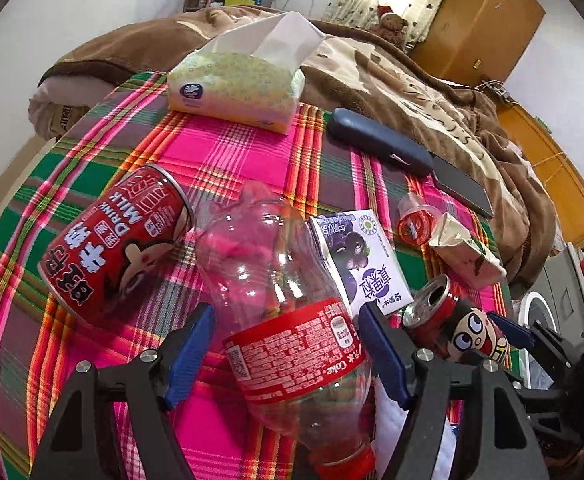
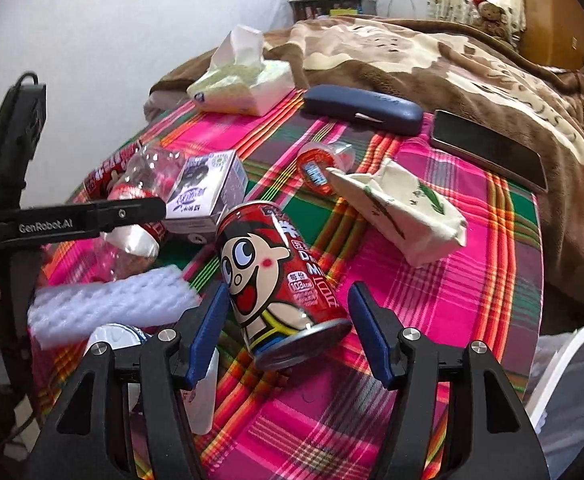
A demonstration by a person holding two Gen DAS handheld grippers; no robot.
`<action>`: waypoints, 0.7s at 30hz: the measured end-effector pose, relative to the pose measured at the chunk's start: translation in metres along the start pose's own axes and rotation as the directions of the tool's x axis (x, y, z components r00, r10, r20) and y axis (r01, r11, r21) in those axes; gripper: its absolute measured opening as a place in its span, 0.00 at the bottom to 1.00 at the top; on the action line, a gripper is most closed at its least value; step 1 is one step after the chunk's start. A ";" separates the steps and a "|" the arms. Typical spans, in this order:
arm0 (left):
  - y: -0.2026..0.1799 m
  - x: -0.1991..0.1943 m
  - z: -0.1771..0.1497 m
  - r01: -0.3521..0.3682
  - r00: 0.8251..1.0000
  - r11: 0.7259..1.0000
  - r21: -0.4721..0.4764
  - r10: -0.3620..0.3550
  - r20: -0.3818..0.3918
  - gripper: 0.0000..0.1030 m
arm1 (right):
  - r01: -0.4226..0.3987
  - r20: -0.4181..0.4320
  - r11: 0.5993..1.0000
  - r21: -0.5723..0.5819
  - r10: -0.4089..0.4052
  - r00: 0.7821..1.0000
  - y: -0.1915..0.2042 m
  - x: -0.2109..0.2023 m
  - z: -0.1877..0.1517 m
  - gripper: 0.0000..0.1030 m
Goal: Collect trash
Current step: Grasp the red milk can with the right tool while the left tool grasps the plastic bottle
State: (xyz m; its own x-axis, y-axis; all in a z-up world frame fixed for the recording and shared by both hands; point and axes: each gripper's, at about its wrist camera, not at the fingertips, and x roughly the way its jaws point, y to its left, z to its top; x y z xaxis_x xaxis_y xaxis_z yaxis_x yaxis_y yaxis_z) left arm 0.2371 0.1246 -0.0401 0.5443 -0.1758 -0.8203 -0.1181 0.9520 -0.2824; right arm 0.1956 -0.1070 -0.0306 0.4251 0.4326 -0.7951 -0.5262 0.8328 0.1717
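Note:
An empty clear Coke bottle (image 1: 283, 312) with a red label lies on the plaid cloth between the open fingers of my left gripper (image 1: 287, 344); the blue pads stand apart from it. A red milk-drink can (image 2: 275, 288) with a cartoon face lies between the open fingers of my right gripper (image 2: 287, 320), untouched. That can also shows in the left wrist view (image 1: 452, 328). A second red can (image 1: 111, 244), a purple milk carton (image 1: 356, 260), a crumpled cream carton (image 2: 404, 208) and a small red-lidded cup (image 2: 320, 164) lie around.
A tissue pack (image 1: 235, 88), a blue glasses case (image 2: 364, 108) and a phone (image 2: 488, 148) lie at the cloth's far side, by a brown blanket. White foam (image 2: 107, 304) lies left. A white bin (image 2: 572, 392) stands at the right edge.

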 end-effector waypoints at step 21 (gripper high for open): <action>0.020 0.010 0.011 -0.053 0.999 0.999 -0.012 0.053 0.003 0.73 | 0.024 -0.026 1.000 0.002 -0.024 0.999 0.011 0.020 0.012 0.64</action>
State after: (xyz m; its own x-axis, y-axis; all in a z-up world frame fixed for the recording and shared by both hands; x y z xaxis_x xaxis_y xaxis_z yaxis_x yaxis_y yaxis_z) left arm 0.2492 0.1443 -0.0485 0.5398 -0.1248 -0.8325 -0.1562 0.9569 -0.2447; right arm 0.2072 -0.0856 -0.0374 0.4185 0.4033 -0.8137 -0.5140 0.8438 0.1539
